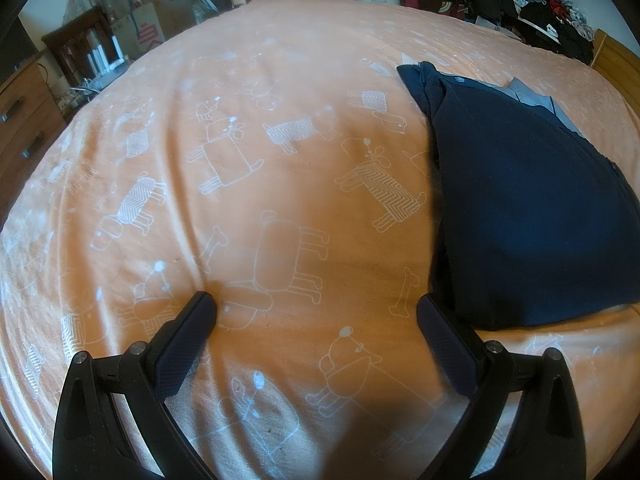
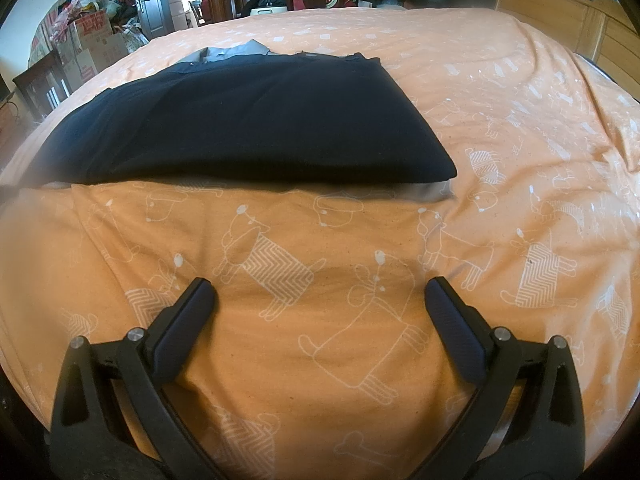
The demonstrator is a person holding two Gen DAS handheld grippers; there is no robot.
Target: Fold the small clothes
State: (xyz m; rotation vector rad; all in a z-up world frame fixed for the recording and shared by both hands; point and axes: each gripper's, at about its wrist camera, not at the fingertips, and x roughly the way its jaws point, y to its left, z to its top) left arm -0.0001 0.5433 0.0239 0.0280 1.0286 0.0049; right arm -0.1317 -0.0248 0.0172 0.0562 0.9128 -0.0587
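While both grippers hover spread wide and empty over the orange bedsheet (image 2: 500,128), the folded navy garment (image 2: 248,128) lies ahead of the right gripper (image 2: 320,294); only the left gripper (image 1: 316,306) view shows the wooden dresser (image 1: 24,120)

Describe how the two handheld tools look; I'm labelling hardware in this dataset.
Both look identical: the left tool and right tool each have a matte black plastic frame, silver round screws at the joints, and two dark navy textured fingers. No cables, markings, hands or sleeves show.
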